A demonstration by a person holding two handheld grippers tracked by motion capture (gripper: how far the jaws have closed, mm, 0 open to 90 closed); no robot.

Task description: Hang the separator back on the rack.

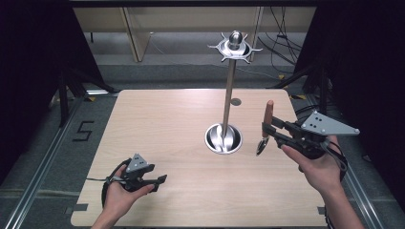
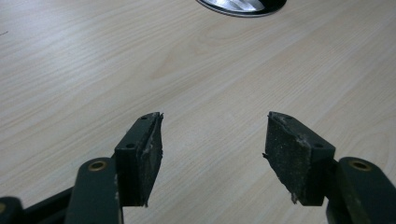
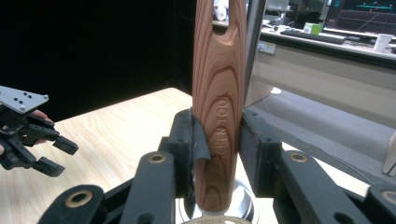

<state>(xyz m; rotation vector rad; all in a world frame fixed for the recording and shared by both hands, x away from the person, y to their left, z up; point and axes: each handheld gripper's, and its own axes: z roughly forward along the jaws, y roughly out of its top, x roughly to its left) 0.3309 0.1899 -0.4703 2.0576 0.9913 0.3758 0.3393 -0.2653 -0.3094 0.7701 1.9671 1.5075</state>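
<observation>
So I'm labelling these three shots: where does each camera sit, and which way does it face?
High view: above the person's side, looking forward and down on the table; both forearms, left gripper, right gripper holding a wooden-handled utensil.
Left gripper view: rides the left gripper, looking down along open jaws at bare tabletop and the stand.
Right gripper view: rides the right gripper, looking level across the table, jaws clamped on the handle.
Shared: the right gripper view and high view both show the left gripper.
</observation>
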